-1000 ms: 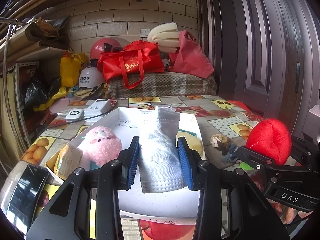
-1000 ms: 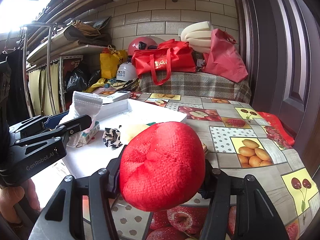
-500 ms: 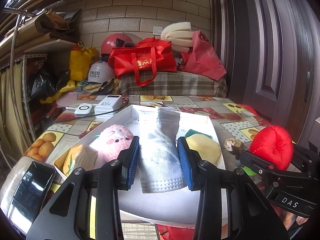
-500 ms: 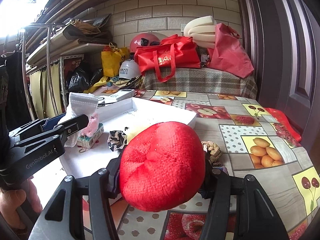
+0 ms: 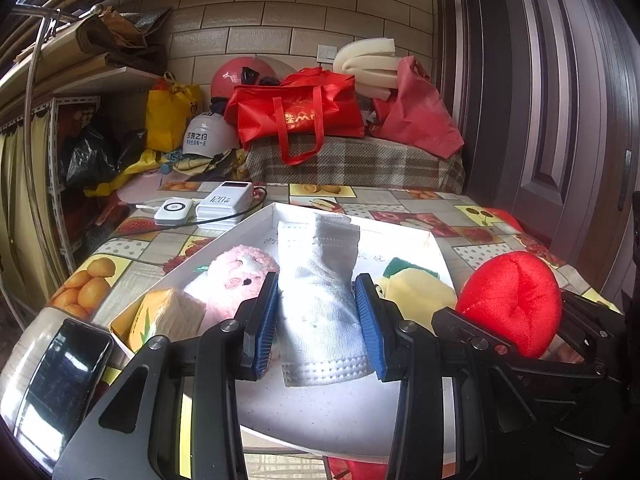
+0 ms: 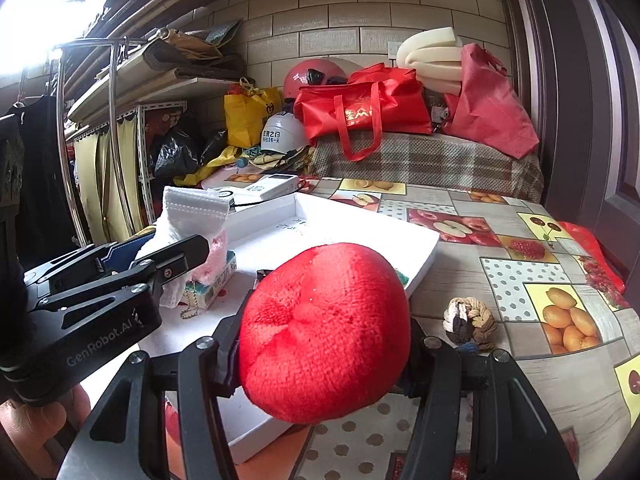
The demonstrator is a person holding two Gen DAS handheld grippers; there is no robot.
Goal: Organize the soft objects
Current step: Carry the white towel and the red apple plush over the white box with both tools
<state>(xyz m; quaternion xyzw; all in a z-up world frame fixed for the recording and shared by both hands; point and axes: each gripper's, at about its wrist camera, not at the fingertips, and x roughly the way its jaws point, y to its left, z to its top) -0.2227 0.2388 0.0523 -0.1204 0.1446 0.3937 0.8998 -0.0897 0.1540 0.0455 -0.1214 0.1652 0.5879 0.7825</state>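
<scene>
My left tongs pinch a white cloth between their blue pads; the cloth stands up out of the grip, above the near part of the white tray. My right tongs are pressed onto a red plush, which bulges out past both fingers and hangs over the tray's near right corner and the worktop beside it. In the left view the red plush sits just right of the cloth, with the right tongs clamped on it.

In the tray lie a pink plush, a tissue pack at the near left corner touching the pink plush, and a yellow plush with a green part on the right side. A brown scrunchie lies on the worktop outside the tray, to the right of the red plush. A black phone lies on the worktop near the left edge, and two white power banks rest beyond the tray's far left side. My hand shows at the lower left of the right view, under the left tongs.
</scene>
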